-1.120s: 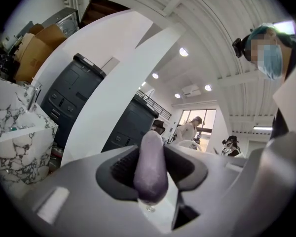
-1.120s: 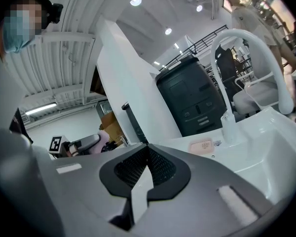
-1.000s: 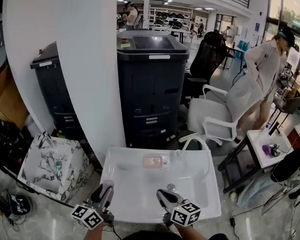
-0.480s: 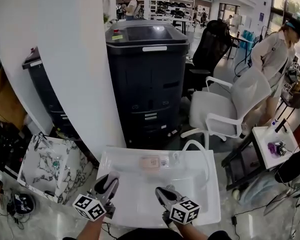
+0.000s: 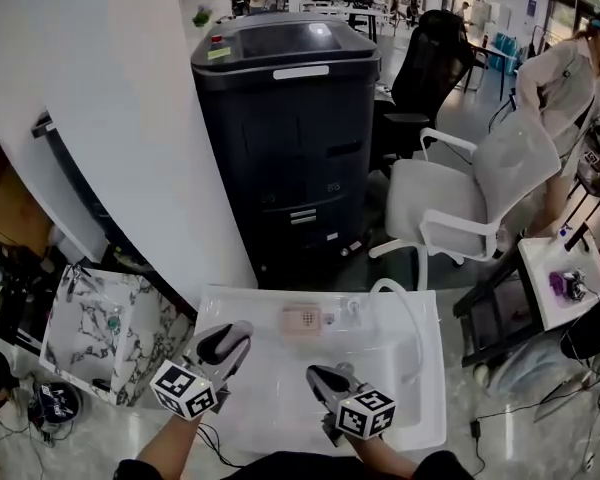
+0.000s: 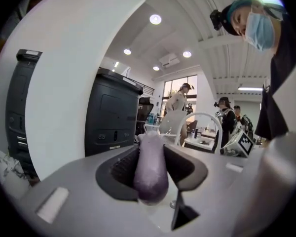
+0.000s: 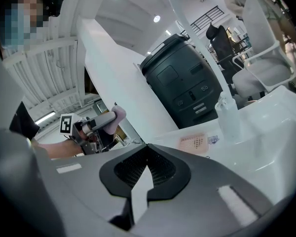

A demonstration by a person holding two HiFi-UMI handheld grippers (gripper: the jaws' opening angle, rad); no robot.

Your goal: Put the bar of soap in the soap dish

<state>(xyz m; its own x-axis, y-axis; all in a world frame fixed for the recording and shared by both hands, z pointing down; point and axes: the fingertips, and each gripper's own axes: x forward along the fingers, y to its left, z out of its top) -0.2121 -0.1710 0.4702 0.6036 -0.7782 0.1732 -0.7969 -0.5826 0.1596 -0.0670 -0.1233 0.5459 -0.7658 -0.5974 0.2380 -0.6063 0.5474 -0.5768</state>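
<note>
— Over the near left part of the white rectangular sink basin (image 5: 400, 408), what does the left gripper (image 5: 230, 336) have?

— A pale lilac, rounded bar of soap (image 6: 150, 169). The black ribbed pads (image 6: 120, 169) press on it from both sides, so the jaws stand fairly wide but are closed on the bar. Its rounded end pokes out past the tips.

— Where is the dish?

— A pink, square, perforated plastic soap dish (image 5: 302, 320) lies flat on the sink's far ledge, well apart from the bar of soap. Just beside it, on its right in the head view, stands a small clear plastic bottle (image 7: 227, 117). Farther right, a thin white arched tap (image 6: 197, 113) curves over the basin.

— What about the other hand?

— The right gripper (image 5: 320, 376) hangs over the near part of the basin, to the right of the left gripper and apart from it. Its jaws meet at the tips, and only the white sink shows through the narrow slit behind them. It grips nothing.

— What is behind the sink?

— A broad white round column (image 5: 110, 118) rises at the left, with a tall black cabinet (image 5: 280, 118) next to it. Beyond those are a white swivel office chair (image 5: 460, 193) and a person in a pale coat (image 5: 570, 78).
</note>
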